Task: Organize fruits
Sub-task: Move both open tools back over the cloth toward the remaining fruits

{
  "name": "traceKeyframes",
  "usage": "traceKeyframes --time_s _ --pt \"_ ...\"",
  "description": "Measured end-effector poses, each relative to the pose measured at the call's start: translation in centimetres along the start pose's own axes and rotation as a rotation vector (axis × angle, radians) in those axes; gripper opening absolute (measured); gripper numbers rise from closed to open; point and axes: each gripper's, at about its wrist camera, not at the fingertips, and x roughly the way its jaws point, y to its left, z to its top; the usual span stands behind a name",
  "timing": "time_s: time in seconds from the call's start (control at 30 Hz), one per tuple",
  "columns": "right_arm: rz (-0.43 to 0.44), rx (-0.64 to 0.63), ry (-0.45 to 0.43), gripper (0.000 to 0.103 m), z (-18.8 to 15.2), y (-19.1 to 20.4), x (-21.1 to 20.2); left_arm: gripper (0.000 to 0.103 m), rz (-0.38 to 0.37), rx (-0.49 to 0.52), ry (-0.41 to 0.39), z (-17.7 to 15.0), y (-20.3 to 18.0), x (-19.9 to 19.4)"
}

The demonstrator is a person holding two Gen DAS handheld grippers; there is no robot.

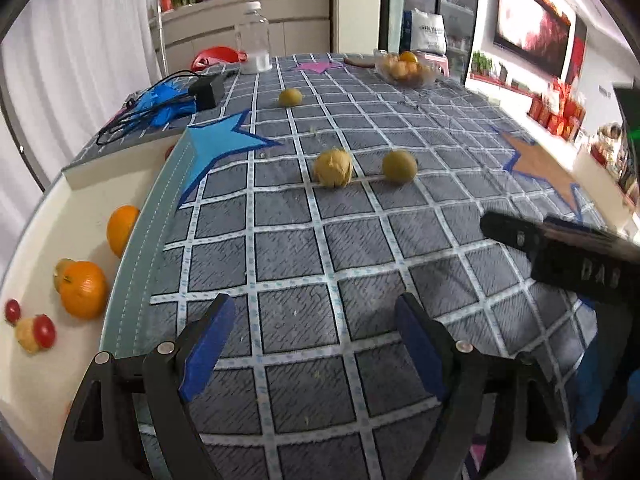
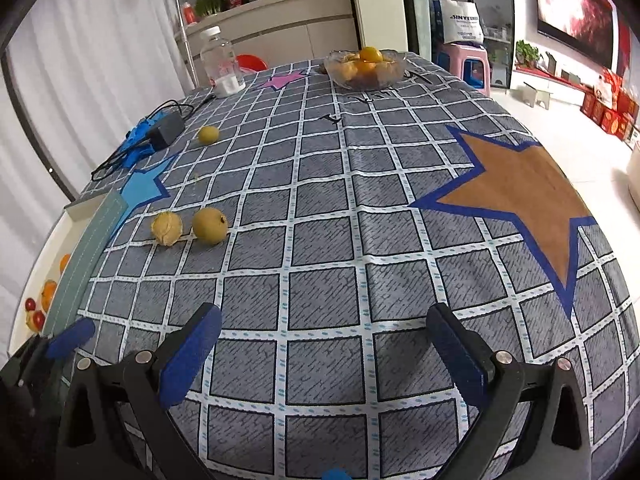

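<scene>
Left wrist view showed my left tongs spread over bare checked cloth, nothing between the blue pads. My right tongs were spread just as wide, also over bare cloth and holding nothing; their dark body poked into the left view at the right edge.

Nearest fruit lay in the white tray at my left: two oranges, small red fruits and a pale crinkled one. The tray's wall stood just beside the cloth edge, so I judged any drop into it had to clear that rim.

Farther out on the tabletop sat a rough, wrinkled yellow fruit and a smooth round one, near each other but apart. I judged both light and firm enough to pinch, though round things roll; the smooth one looked slippery, the wrinkled one possibly soft-skinned and easily bruised. I would have taken each across its widest middle, pads on opposite sides, gently.

Beyond them a third yellow fruit sat alone, near a black adapter and its cables. Farthest stood a bottle and a glass bowl of fruit. The middle cloth lay open, giving plenty of room; the tabletop's right edge fell away to the floor.
</scene>
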Motion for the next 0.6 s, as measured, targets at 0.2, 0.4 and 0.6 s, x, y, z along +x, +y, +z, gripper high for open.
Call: traceKeyframes --time_s 0.2,0.4,0.6 --pt "-0.006 -0.004 0.001 0.103 -0.13 0.11 0.04 0.089 -0.006 -0.004 0.001 0.18 0.16 0.28" --pt "-0.020 -0.015 0.006 0.103 -0.30 0.38 0.04 0.101 -0.012 0.001 0.024 0.11 0.01 0.60" --pt "-0.019 -0.013 0.005 0.103 -0.23 0.47 0.07 0.101 -0.010 0.001 0.022 0.05 -0.01 0.58"
